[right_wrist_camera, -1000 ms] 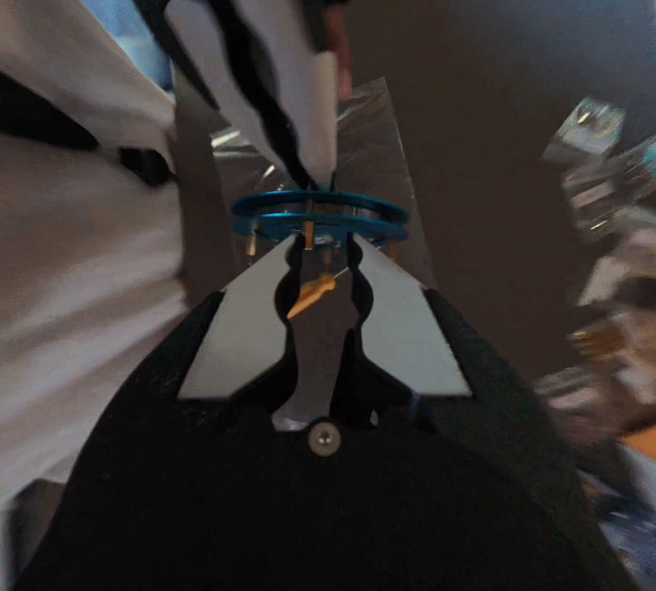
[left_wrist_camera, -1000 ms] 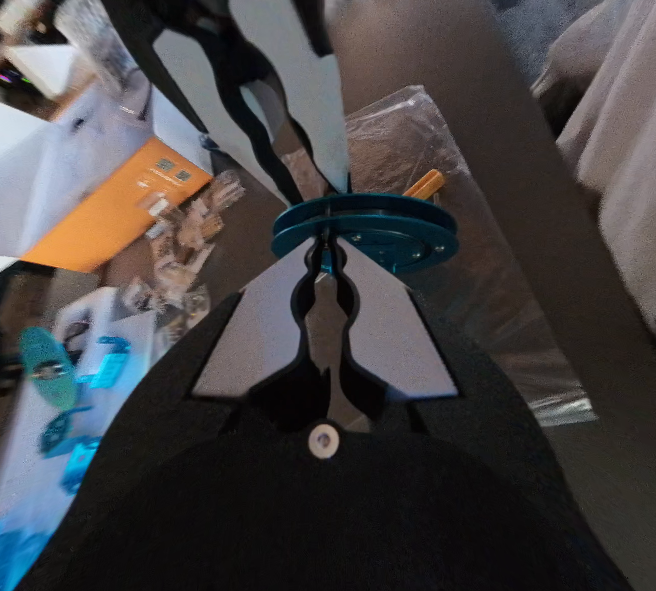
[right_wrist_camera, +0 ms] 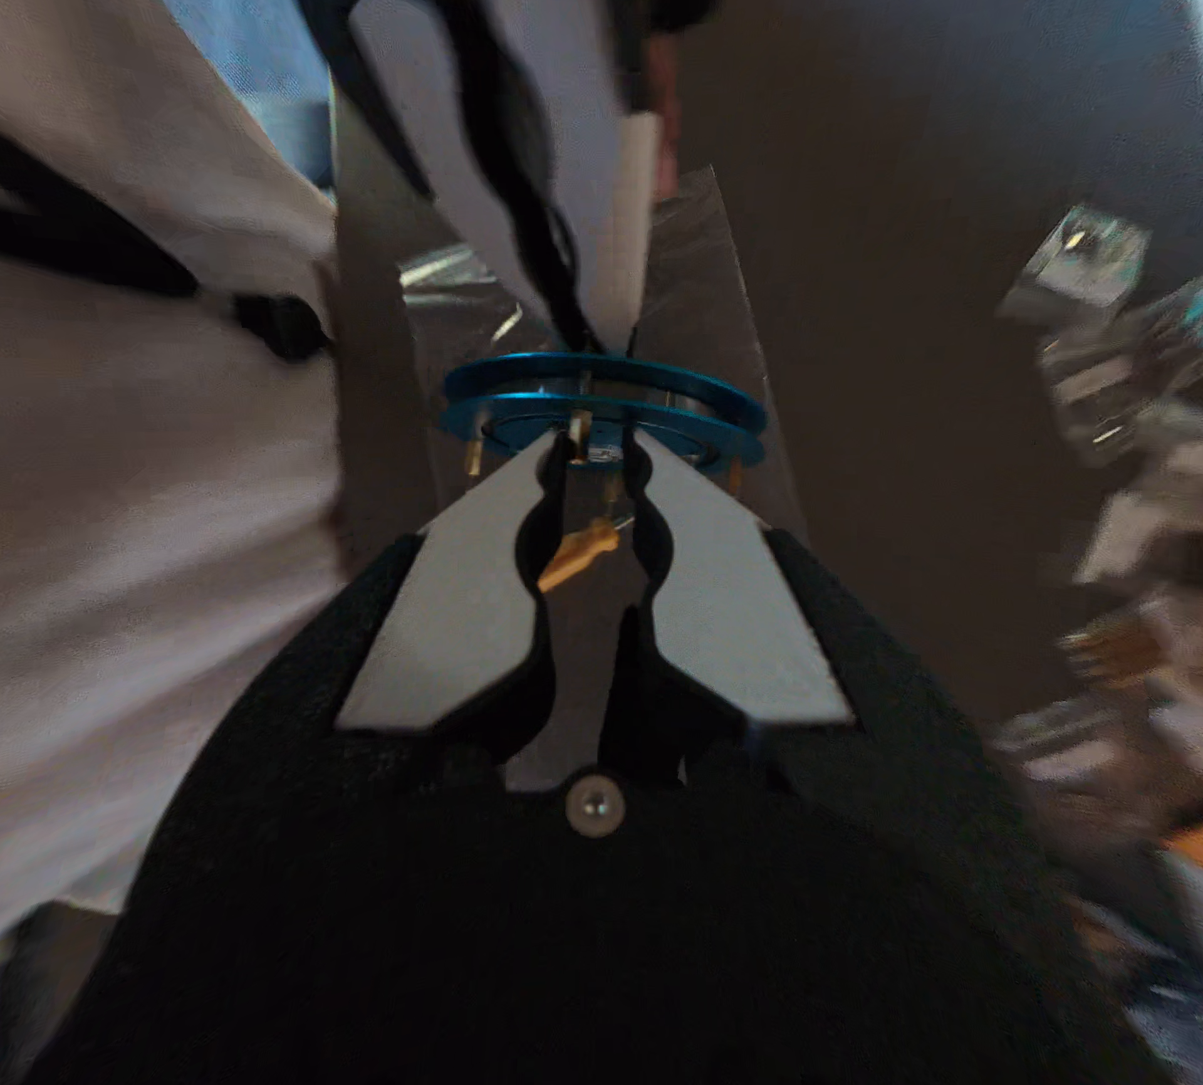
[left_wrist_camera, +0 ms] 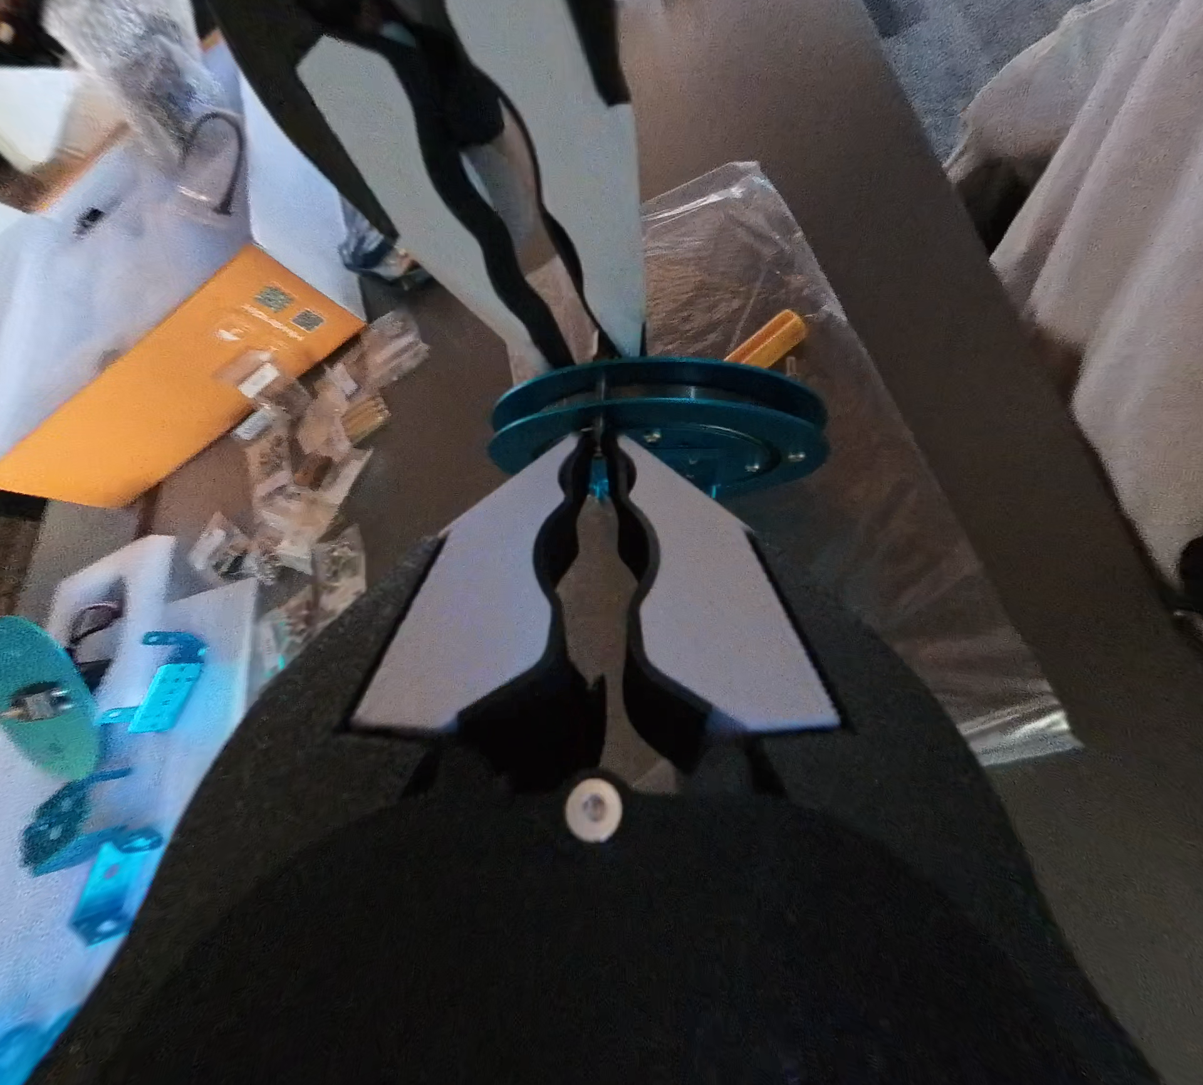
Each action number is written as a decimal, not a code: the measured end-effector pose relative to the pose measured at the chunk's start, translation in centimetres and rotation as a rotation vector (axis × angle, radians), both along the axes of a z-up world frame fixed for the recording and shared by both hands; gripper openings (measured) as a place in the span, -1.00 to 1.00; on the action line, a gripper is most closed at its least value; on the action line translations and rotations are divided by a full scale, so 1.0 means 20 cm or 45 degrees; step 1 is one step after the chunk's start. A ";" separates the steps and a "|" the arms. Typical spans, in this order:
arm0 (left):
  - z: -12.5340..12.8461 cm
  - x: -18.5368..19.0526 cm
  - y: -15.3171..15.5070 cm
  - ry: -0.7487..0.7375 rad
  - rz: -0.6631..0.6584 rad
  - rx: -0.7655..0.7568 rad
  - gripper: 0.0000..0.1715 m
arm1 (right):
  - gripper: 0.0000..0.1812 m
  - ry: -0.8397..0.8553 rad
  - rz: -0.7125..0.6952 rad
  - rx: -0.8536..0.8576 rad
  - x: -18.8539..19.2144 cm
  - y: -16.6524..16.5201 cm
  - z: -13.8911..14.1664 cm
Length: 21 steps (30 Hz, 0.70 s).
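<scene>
Blue anodised twin-disc assembly (left_wrist_camera: 657, 402), two round metal plates spaced by brass standoffs: held in the air over a clear plastic bag (left_wrist_camera: 748, 246) near the person-side edge of the dark desk (left_wrist_camera: 781, 77).

Left tongs (left_wrist_camera: 599, 448) pinched narrow on its near rim. Right tongs (right_wrist_camera: 595, 441) closed on the opposite rim, around a standoff.

Versus one second ago: both grips and the level tilt unchanged; only the view has shifted.

An orange-handled tool (left_wrist_camera: 768, 337) lies on the bag beneath. Small parts packets (left_wrist_camera: 312, 454) and an orange box (left_wrist_camera: 163, 389) sit toward the far edge.
</scene>
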<state>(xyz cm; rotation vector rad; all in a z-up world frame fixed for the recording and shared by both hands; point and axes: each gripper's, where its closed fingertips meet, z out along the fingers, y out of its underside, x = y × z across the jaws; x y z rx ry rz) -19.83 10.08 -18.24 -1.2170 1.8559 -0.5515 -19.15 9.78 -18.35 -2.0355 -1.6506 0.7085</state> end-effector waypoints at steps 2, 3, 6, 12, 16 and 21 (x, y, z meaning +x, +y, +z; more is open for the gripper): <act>-0.01 0.00 0.02 0.022 0.027 -0.063 -0.96 | -0.95 -0.077 0.044 0.200 -0.01 0.02 -0.01; -0.01 0.00 0.02 0.025 0.017 -0.026 -0.96 | -0.95 -0.092 0.044 0.220 -0.01 0.03 -0.01; -0.01 0.01 0.00 0.000 -0.027 0.379 -0.97 | -0.97 0.025 -0.086 -0.310 -0.01 -0.01 0.00; -0.01 0.01 0.03 -0.033 0.024 0.494 -0.96 | -0.95 0.144 -0.160 -0.545 -0.02 -0.03 0.01; -0.02 0.00 0.00 -0.018 0.024 0.052 -0.96 | -0.95 -0.067 0.011 0.155 -0.01 0.02 0.00; -0.02 0.01 -0.01 -0.043 -0.020 0.457 -0.96 | -0.97 -0.003 -0.153 -0.386 0.00 -0.03 0.00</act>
